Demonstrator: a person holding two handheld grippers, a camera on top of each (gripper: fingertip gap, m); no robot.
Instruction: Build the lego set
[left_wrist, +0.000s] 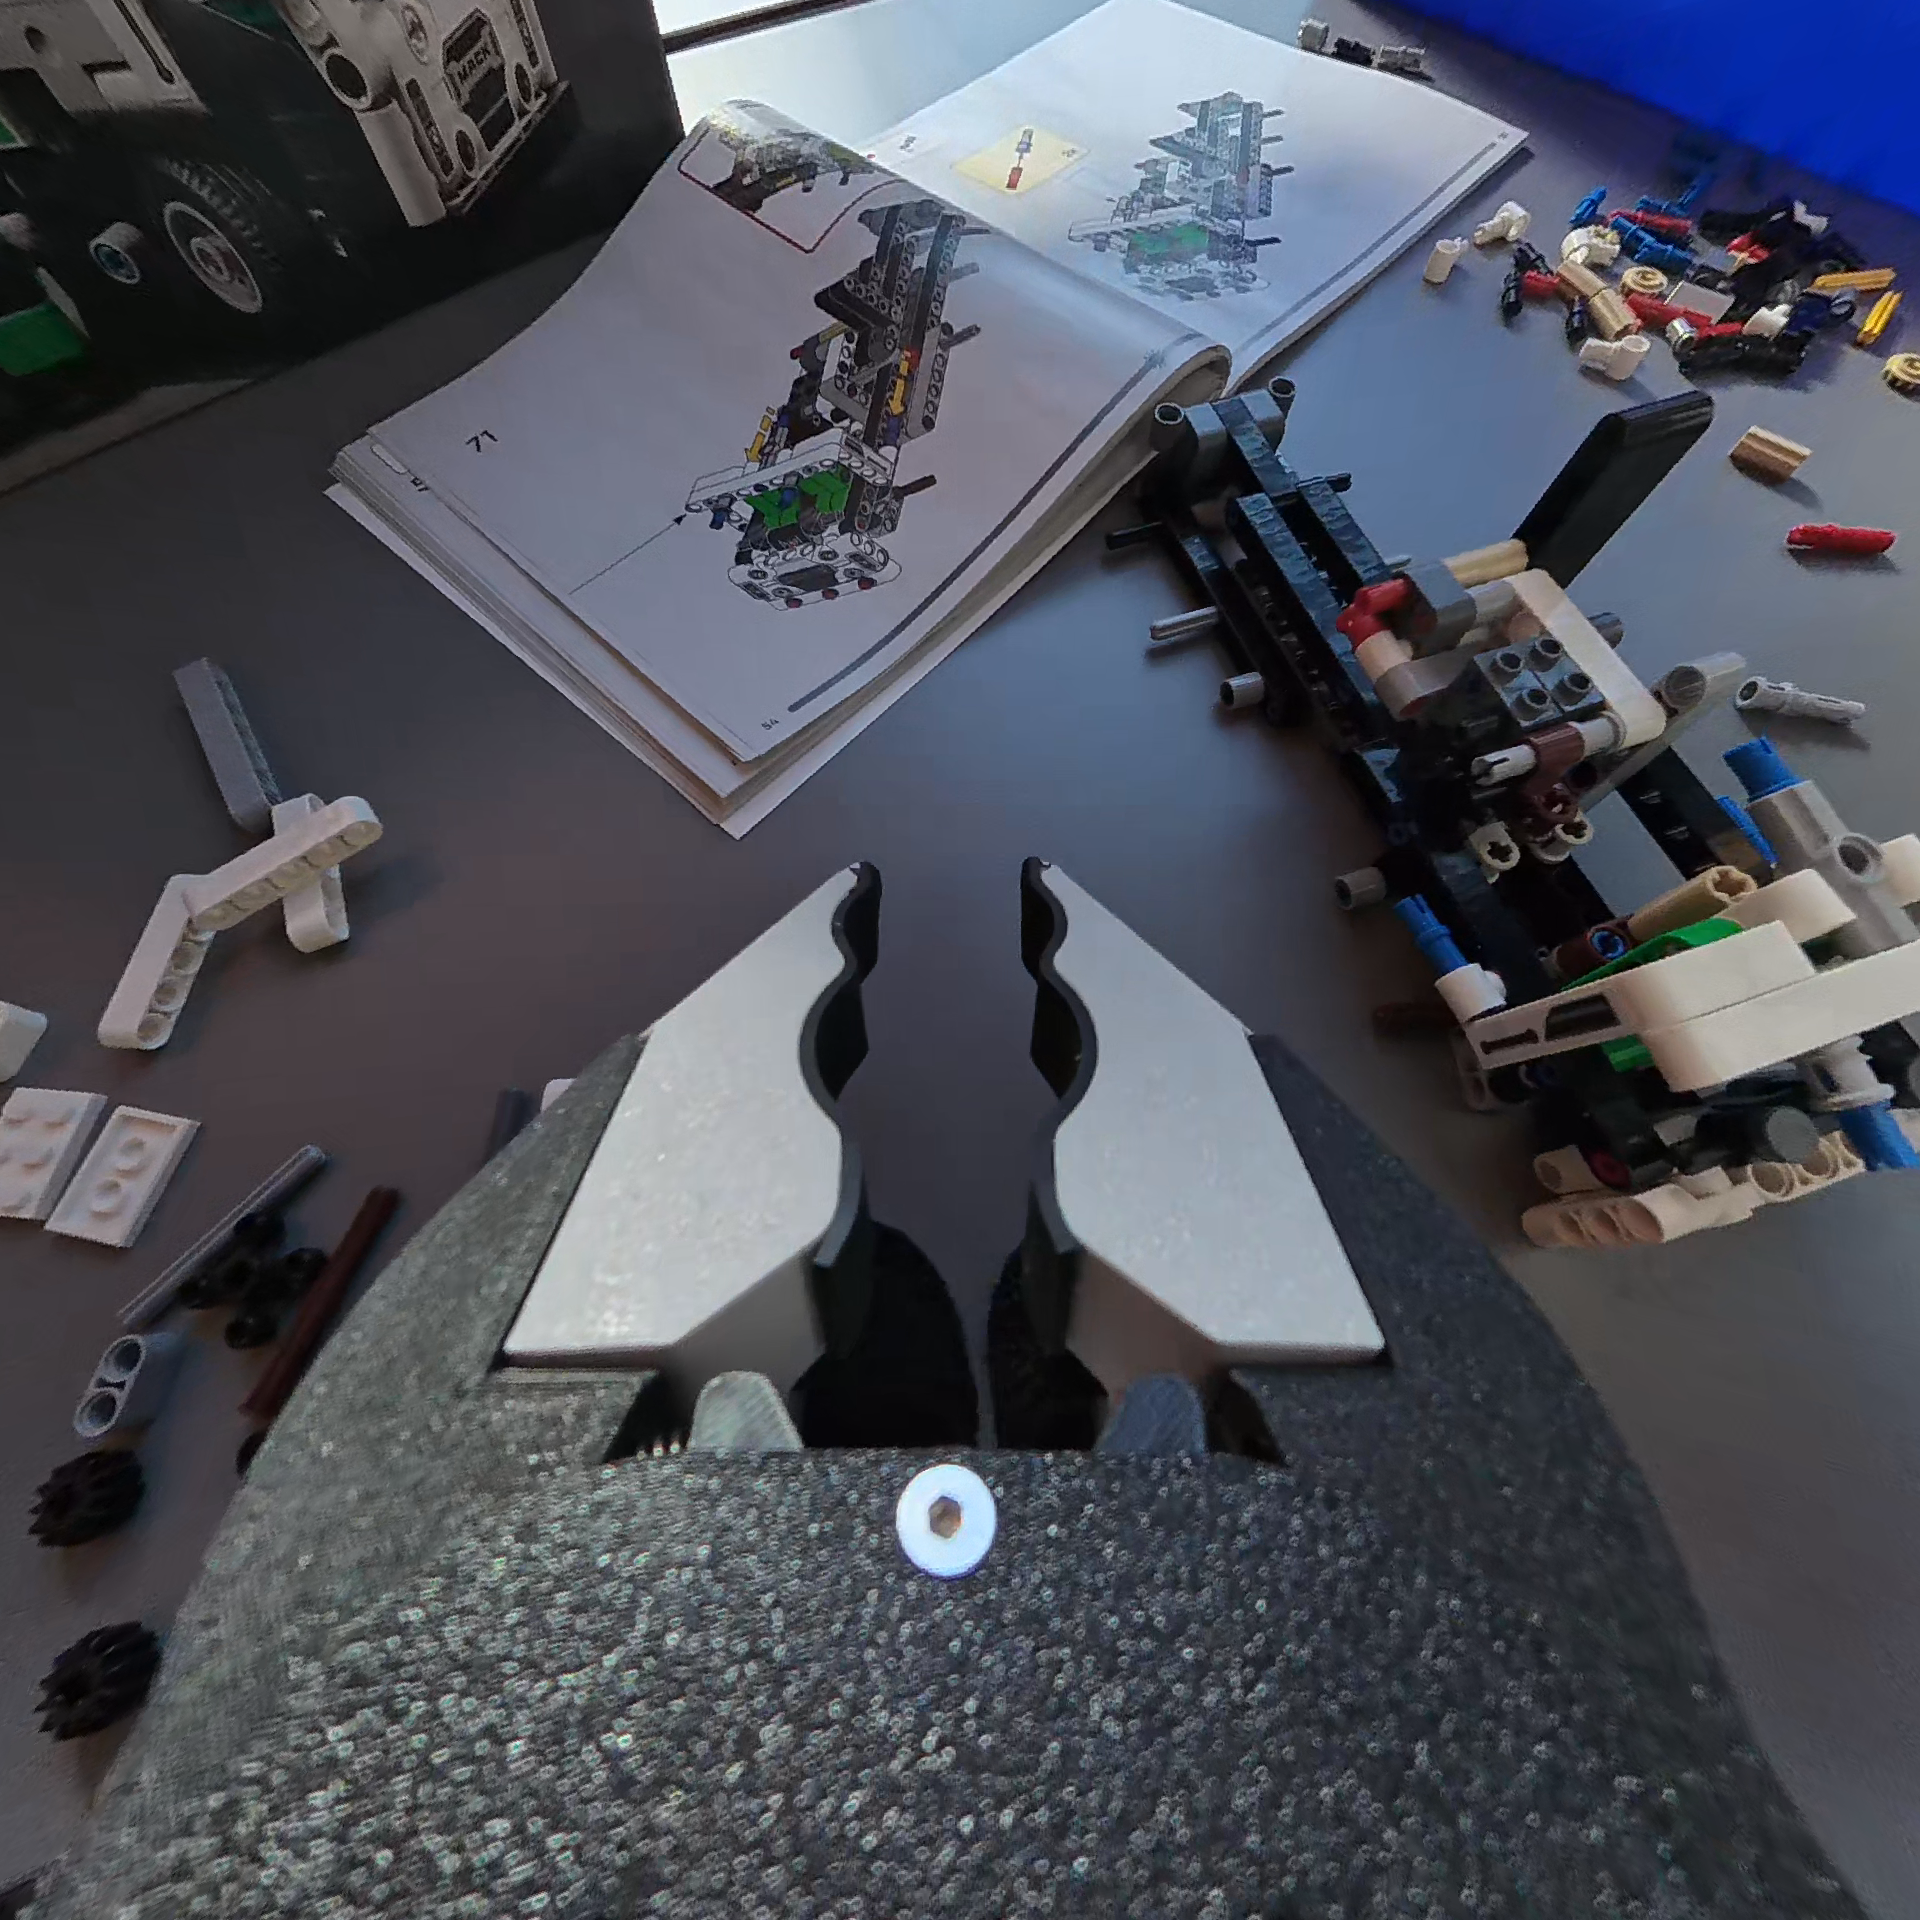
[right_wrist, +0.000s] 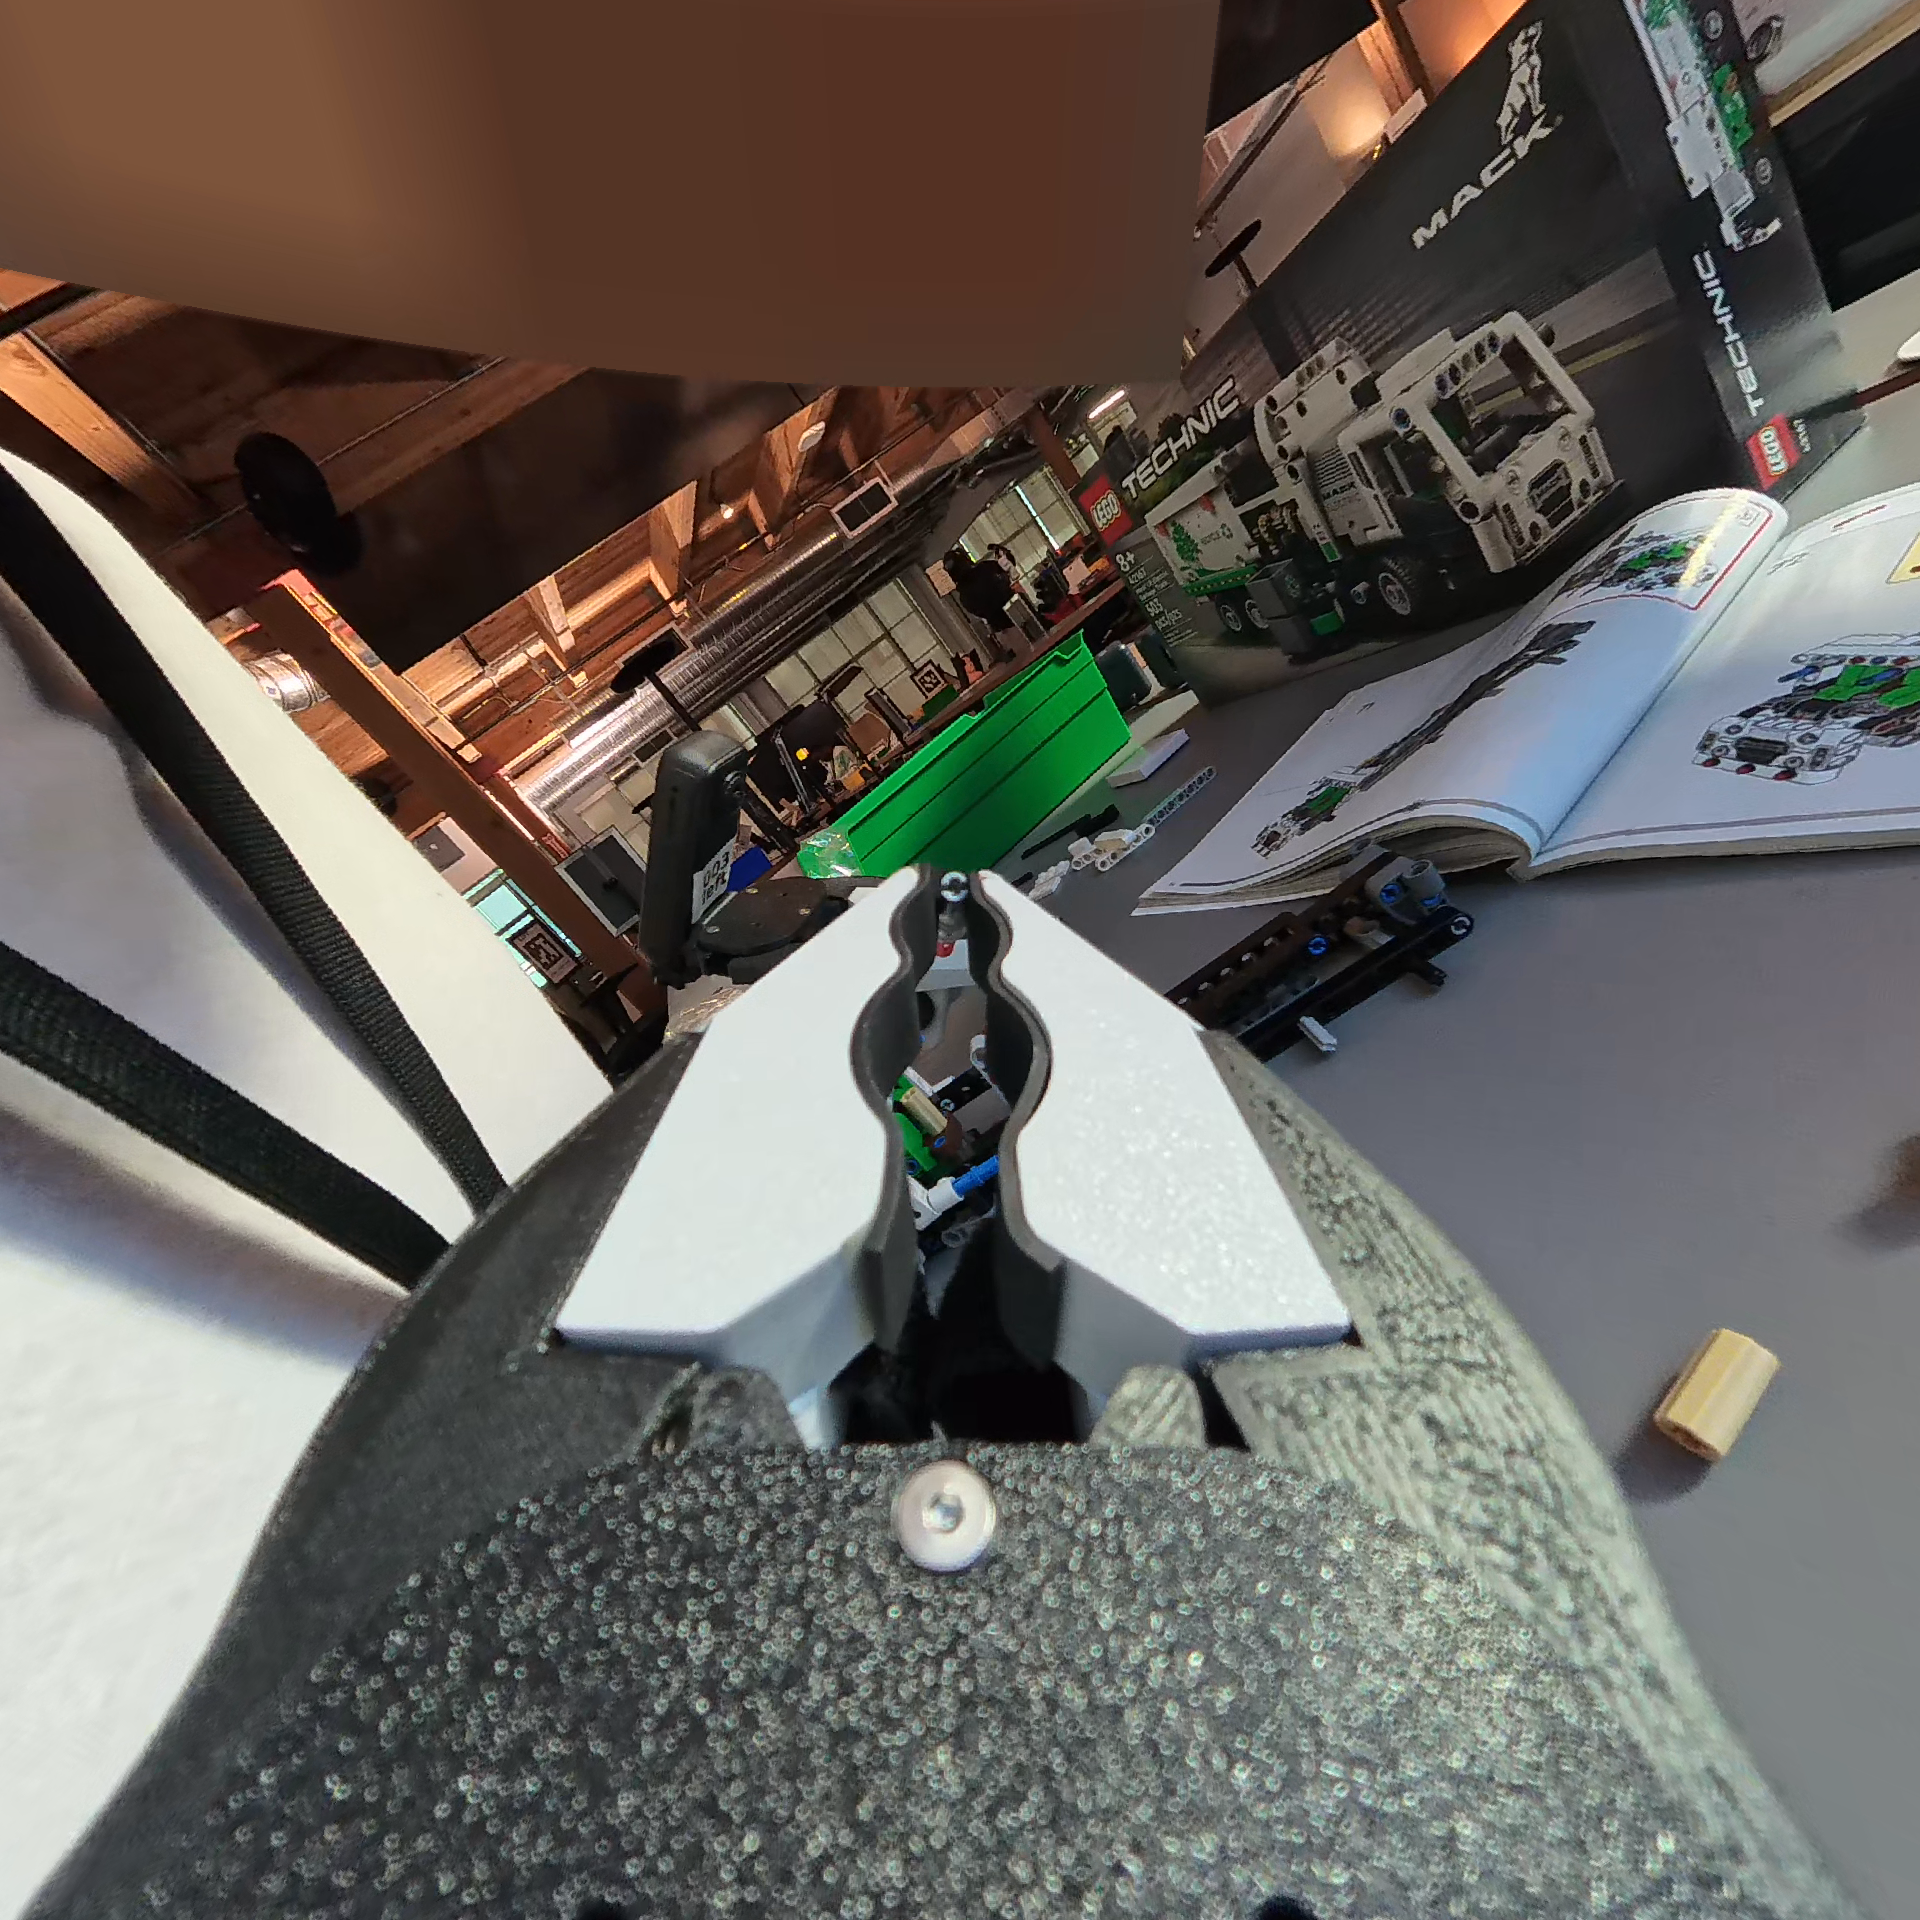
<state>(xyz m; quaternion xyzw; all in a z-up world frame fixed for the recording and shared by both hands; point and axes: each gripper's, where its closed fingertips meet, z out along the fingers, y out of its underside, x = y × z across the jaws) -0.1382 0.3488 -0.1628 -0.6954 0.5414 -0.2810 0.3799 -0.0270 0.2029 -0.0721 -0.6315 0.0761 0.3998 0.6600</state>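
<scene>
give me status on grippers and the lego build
Left gripper open, empty, over bare table. Right gripper pinching a small grey pin at its tips. Chassis half-built beside open manual.

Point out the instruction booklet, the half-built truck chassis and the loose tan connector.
instruction booklet (left_wrist: 665, 488): left wrist view, on its left page.
half-built truck chassis (left_wrist: 1299, 540): left wrist view, on its dark beams.
loose tan connector (right_wrist: 1714, 1392): right wrist view, on its side.
</scene>
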